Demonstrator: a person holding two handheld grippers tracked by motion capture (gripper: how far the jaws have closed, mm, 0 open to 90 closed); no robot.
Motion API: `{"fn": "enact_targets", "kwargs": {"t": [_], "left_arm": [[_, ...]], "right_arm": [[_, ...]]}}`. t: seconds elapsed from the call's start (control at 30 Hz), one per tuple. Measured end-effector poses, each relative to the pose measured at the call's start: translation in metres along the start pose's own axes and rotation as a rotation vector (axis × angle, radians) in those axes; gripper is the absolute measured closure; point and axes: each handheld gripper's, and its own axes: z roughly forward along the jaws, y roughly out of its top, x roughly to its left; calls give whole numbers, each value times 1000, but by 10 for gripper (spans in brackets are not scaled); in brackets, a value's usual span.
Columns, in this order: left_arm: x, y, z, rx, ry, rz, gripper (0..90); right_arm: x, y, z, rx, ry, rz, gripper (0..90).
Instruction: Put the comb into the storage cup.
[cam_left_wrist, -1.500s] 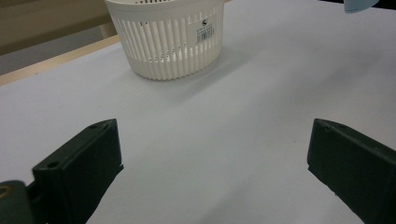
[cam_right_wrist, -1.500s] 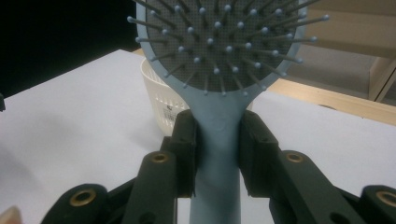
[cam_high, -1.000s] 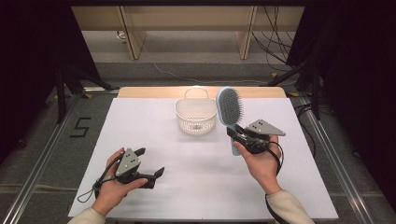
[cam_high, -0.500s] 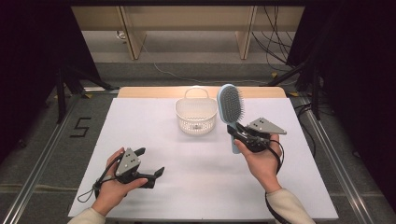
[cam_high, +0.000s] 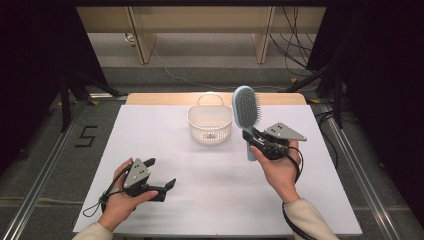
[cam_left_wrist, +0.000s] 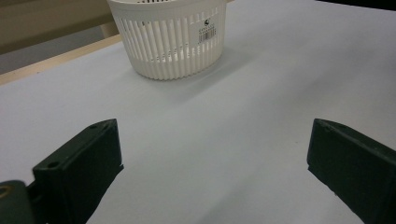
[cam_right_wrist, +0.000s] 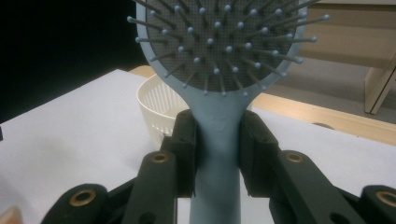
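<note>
Near the table's (cam_high: 150, 125) front-left corner, the left gripper (cam_high: 161, 176) is held low over the white tabletop in the person's left hand (cam_high: 120, 202). Its jaws are spread wide apart, and nothing is seen between them; in the left gripper view only bare white surface lies between the two black jaws, with no thing touched.

Toward the middle of the table's far edge, a white slatted plastic basket (cam_high: 210, 125) is seen standing upright, its thin handle raised over the rim. In the left gripper view the basket (cam_left_wrist: 170, 39) is found straight ahead of the open jaws and well apart from them, a small barcode label being visible on its wall.

Just to the right of the basket, a light blue paddle hairbrush (cam_high: 247, 107) is held upright, clear of the tabletop, its head above and its bristled face turned toward the person. Its handle is clamped between the jaws of the right gripper (cam_high: 252, 140), which is carried in the right hand (cam_high: 280, 167) right of the table's centre. In the right gripper view the hairbrush (cam_right_wrist: 219, 140) handle is pressed by both pads, just below the head, with the basket (cam_right_wrist: 156, 109) partly hidden behind it.
</note>
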Motion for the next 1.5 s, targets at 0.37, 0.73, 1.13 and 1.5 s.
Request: {"fn": "enact_targets", "kwargs": {"t": [0.37,0.73,1.13,1.5], "left_arm": [[0,0,0,1,3,0,25],[1,0,0,1,4,2,25],[1,0,0,0,3,-1,25],[1,0,0,1,3,1,25]], "right_arm": [[0,2,4,-4,-4,-2,705],[-2,6,5,-15,-10,-2,705],[-3,9,8,-25,-9,3,704],[-4,12,10,-29,-13,5,705]]}}
